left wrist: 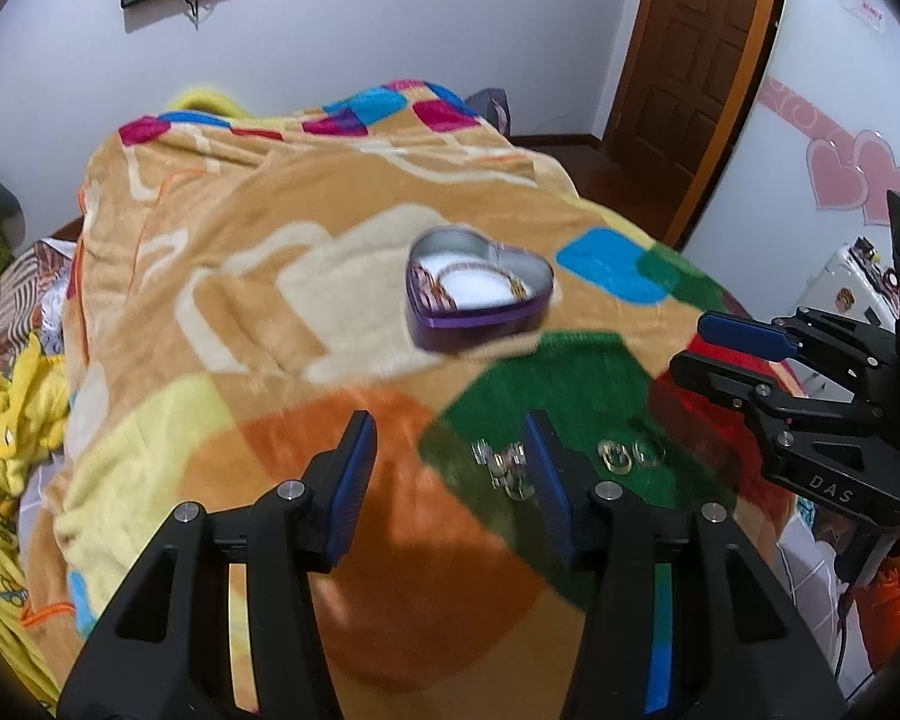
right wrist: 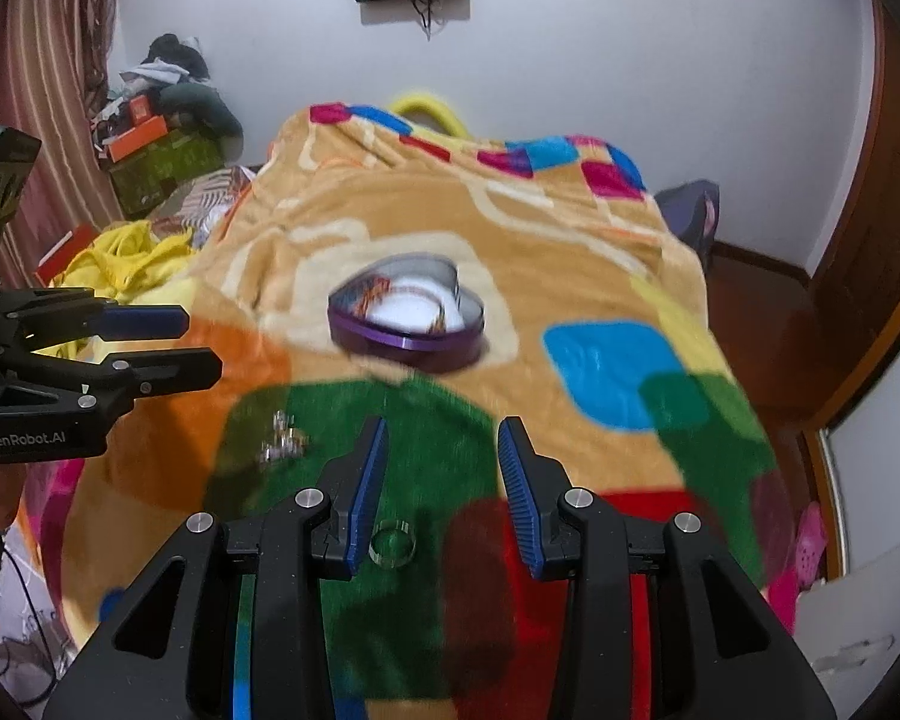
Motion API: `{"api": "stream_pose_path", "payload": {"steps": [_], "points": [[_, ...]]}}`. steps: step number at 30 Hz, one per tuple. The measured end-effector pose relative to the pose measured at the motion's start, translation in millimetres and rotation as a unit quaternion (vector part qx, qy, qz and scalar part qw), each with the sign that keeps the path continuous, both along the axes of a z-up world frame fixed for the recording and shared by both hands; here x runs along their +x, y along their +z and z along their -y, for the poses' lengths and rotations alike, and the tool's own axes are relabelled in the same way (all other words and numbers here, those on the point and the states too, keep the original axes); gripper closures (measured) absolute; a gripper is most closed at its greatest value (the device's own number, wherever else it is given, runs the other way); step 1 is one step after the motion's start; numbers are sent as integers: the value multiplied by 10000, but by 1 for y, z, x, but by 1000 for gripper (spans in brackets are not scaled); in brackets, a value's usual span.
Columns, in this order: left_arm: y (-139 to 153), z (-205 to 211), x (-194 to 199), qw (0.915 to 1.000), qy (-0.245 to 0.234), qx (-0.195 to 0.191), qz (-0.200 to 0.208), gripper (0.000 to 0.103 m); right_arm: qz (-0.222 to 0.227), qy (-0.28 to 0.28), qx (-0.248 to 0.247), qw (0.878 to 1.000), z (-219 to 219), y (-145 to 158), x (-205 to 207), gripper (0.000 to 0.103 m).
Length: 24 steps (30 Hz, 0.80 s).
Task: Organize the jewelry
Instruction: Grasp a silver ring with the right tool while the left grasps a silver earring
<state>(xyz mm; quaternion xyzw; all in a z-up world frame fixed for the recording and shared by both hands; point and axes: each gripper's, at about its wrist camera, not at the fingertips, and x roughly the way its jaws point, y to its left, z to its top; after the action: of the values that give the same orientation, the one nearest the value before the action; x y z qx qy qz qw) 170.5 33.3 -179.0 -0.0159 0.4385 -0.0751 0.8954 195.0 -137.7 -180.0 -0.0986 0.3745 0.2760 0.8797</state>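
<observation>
While both grippers hover over the bed, the jewelry lies in two places: a heart-shaped tin (left wrist: 480,294) sits open on the patterned blanket (left wrist: 258,228) with what looks like a bracelet (left wrist: 450,285) coiled on its white lining, and loose pieces rest nearer the grippers on the green patch of that blanket. The left gripper (left wrist: 450,474) holds its jaws wide apart with nothing between them; a small silvery cluster (left wrist: 504,465), too blurred to identify piece by piece, lies just inside its right finger, and two rings (left wrist: 630,455) lie just outside that finger, toward the right gripper. The right gripper (right wrist: 441,480) is likewise spread wide and empty; in its own view one ring (right wrist: 392,545) lies flat on the blanket just beside the inner face of its left finger, low between the jaws, with the tin straight ahead and well beyond. The cluster appears in that view off to the left, nearer the left gripper. The coming move probably turns on this ring: it sits within the right gripper's span but off-centre, so a small shift leftward would likely centre it before closing. Being round and flat, it offers no long axis; the soft pile may let it sink or tip under pressure.
</observation>
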Motion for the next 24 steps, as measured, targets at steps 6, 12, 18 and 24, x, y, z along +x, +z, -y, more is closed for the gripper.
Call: {"api": "stream_pose_path", "payload": {"steps": [6, 12, 18, 24], "points": [[-21, 11, -10, 9996, -114, -101, -249, 53, -255, 47, -10, 9997, 2, -19, -11, 68], [-33, 27, -15, 9988, -322, -95, -355, 72, -414, 185, -47, 9990, 0, -33, -19, 68], [-40, 34, -7, 9986, -365, -54, -368, 87, -563, 232, 17, 9981, 0, -43, -18, 68], [-45, 35, -1, 9990, -321, -27, -320, 98, -510, 208, 75, 9985, 1, -46, -21, 73]]}}
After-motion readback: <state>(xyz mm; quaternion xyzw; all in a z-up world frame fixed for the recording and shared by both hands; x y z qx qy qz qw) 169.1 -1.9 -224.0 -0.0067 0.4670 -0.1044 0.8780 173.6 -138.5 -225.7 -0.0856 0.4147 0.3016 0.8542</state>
